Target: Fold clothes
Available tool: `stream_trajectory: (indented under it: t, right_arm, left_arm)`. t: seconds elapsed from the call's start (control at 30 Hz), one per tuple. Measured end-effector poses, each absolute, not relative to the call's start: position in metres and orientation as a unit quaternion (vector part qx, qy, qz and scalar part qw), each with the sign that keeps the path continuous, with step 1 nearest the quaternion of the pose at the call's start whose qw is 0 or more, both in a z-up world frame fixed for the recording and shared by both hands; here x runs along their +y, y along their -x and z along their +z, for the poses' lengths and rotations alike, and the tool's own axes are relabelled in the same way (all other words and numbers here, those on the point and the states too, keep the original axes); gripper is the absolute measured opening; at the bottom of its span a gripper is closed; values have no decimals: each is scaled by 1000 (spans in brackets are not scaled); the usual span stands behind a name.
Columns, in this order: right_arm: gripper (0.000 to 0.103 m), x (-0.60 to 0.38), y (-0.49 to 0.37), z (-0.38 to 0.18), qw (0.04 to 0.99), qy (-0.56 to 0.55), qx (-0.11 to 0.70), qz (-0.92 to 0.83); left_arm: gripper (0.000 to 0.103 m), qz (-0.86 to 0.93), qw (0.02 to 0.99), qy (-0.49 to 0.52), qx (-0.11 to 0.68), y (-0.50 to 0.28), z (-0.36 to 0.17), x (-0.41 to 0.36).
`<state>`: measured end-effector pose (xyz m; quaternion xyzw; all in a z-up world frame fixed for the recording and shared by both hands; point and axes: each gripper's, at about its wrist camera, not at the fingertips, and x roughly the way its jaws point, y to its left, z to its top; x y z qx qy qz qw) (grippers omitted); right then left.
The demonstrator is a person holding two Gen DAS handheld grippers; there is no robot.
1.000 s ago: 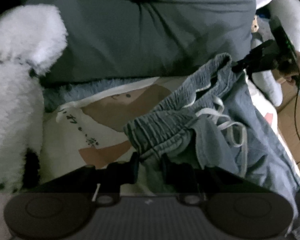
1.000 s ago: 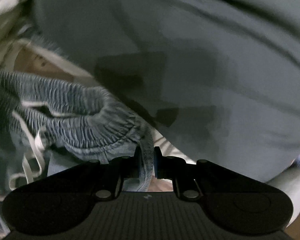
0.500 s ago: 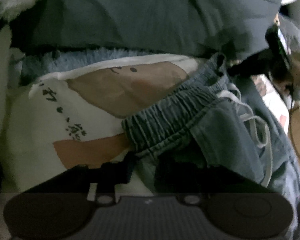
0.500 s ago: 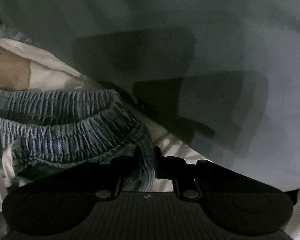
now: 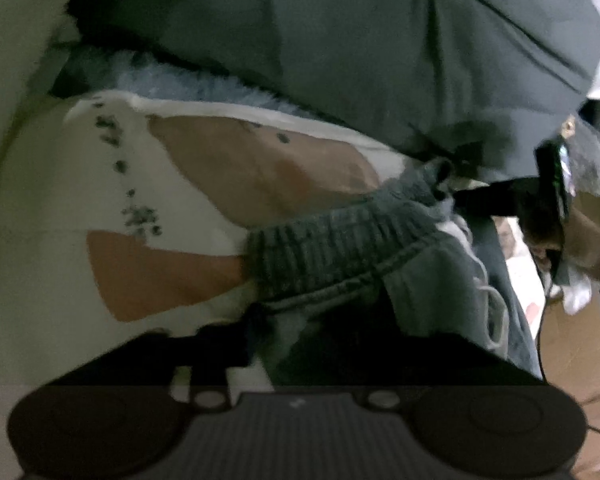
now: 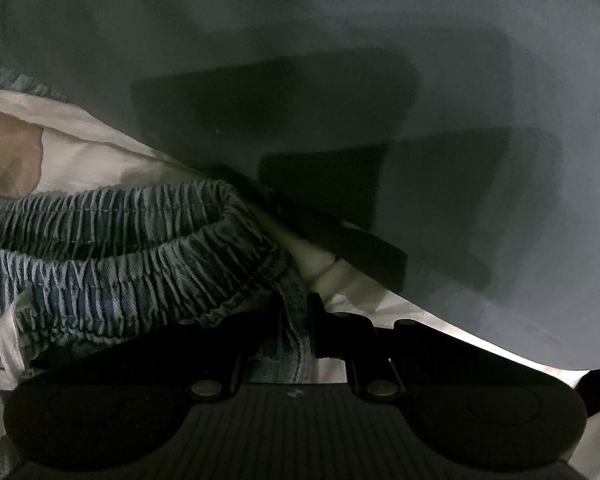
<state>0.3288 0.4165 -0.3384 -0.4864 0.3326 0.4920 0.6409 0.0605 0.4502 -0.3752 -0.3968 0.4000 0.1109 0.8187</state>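
Blue denim shorts (image 5: 340, 248) with an elastic waistband and a white drawstring (image 5: 492, 304) lie on the printed sheet (image 5: 80, 200). My left gripper (image 5: 288, 332) holds the near end of the waistband, its jaws closing with denim between them. In the right wrist view my right gripper (image 6: 296, 320) is shut on the other end of the waistband (image 6: 100, 248). The left wrist view shows that right gripper (image 5: 456, 196) at the far end of the band, with a hand (image 5: 540, 240) behind it. The band runs nearly straight between the two grips.
A large grey-green pillow (image 5: 340, 40) lies just behind the shorts and fills most of the right wrist view (image 6: 340, 40). Blue fluffy fabric (image 5: 180, 80) shows under its edge. A cardboard box (image 5: 568, 340) stands at the right, off the bed.
Both grippers sank toward the bed with the waistband, which now lies flatter and straighter. The left jaws widened around the denim, then narrowed again. The white plush left the left view.
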Motion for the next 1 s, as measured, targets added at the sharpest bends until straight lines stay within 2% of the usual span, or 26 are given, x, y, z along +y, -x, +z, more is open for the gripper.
stream_trajectory:
  t: [0.23,0.33,0.53,1.0]
  right_arm:
    - [9,404,-320,-314,668,469,304,492]
    - [9,394,-319,-295,678,453,296,497]
    - [9,383,-326,-275,692,427,304,496]
    - [9,411,-336,-308,695,411,352,473]
  left_arm:
    - [12,145,838,328,412,-47,-342,446]
    - [12,153,854,285,409,-42,-323,438]
    - [12,151,864,261,403,-46,-305,436]
    - [12,181,858,191,441,-89,-323,468]
